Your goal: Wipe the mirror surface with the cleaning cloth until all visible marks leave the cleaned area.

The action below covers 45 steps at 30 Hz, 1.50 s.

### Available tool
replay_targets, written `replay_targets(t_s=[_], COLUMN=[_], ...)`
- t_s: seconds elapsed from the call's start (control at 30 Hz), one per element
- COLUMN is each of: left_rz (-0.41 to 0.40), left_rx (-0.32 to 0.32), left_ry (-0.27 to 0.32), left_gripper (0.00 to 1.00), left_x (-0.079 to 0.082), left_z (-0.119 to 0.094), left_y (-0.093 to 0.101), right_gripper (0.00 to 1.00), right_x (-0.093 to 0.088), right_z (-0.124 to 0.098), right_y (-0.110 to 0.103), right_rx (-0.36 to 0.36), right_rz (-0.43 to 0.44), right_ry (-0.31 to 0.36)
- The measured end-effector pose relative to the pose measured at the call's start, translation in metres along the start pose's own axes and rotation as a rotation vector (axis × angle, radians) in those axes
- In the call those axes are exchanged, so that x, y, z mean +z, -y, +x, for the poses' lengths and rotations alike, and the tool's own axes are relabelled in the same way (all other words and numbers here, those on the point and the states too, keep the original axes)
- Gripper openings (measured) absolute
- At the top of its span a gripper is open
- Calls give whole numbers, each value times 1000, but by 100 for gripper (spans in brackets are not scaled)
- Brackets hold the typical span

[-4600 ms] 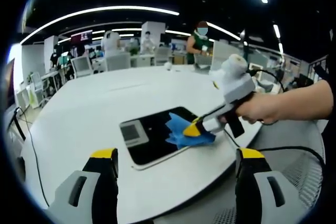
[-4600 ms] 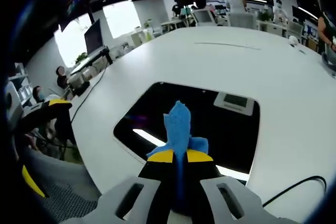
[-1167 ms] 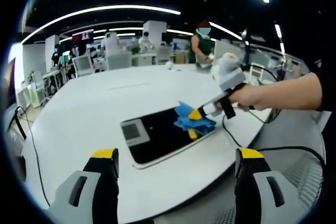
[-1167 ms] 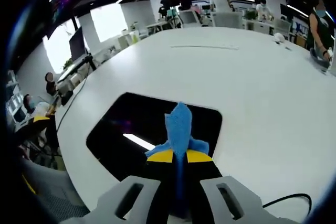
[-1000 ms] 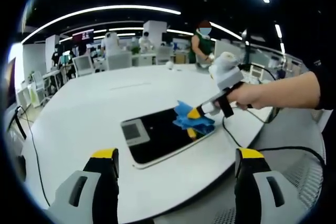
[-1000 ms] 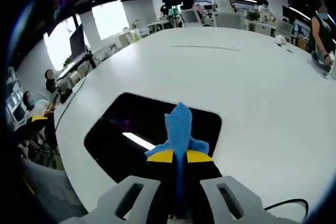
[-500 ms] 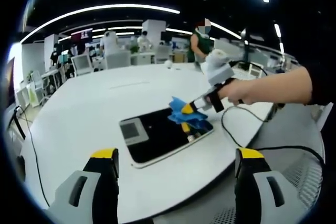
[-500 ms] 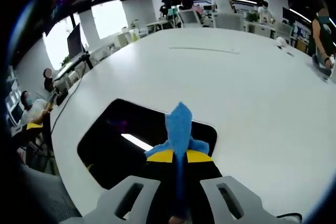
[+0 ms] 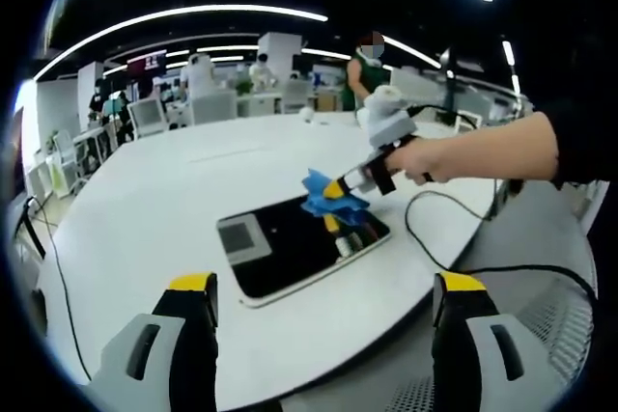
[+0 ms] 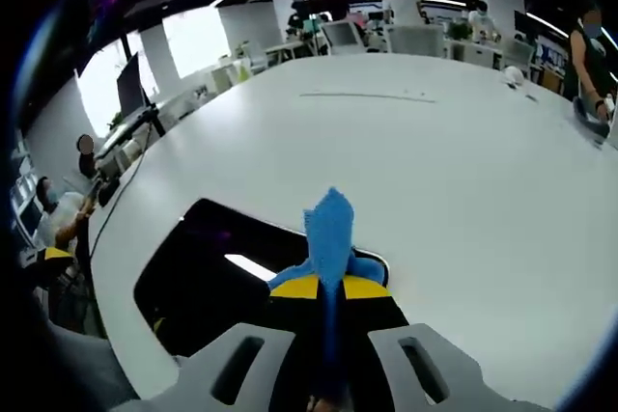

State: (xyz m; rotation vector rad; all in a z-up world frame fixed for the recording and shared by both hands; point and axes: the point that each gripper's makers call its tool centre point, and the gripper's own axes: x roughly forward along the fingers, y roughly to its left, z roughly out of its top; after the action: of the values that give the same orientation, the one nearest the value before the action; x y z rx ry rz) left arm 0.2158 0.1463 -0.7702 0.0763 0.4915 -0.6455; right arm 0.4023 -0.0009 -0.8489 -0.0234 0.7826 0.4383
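Observation:
A dark rectangular mirror [image 9: 290, 250] with a white rim lies flat on the white table [image 9: 145, 209]. My right gripper [image 9: 333, 190] is shut on a blue cleaning cloth [image 9: 323, 198] over the mirror's far right corner; a hand holds it. In the right gripper view the cloth [image 10: 330, 229] sticks up from the shut gripper [image 10: 328, 287] above the mirror's [image 10: 203, 272] far edge. My left gripper [image 9: 323, 287] hangs open near the table's front edge, well short of the mirror, with nothing between its jaws.
A black cable [image 9: 435, 238] trails over the table's right edge. A grey mesh chair [image 9: 550, 315] stands at the lower right. People and desks fill the far background [image 9: 212, 79]. The table's far half [image 10: 435, 132] is bare white.
My right gripper has carried the cloth from the mirror's right edge up and leftward to its far right corner. The left gripper has stayed open and still.

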Motion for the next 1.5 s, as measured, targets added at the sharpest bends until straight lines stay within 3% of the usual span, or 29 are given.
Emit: replay_targets(t_s=[1.5], left_rz=[1], left_rx=[-8], left_ry=[-6], left_gripper=[95], left_x=[-1], left_z=[1], left_y=[1], right_gripper=[1], right_x=[19], right_z=[17], right_y=[12], right_rx=[-8], right_rz=[30], right_ry=[12])
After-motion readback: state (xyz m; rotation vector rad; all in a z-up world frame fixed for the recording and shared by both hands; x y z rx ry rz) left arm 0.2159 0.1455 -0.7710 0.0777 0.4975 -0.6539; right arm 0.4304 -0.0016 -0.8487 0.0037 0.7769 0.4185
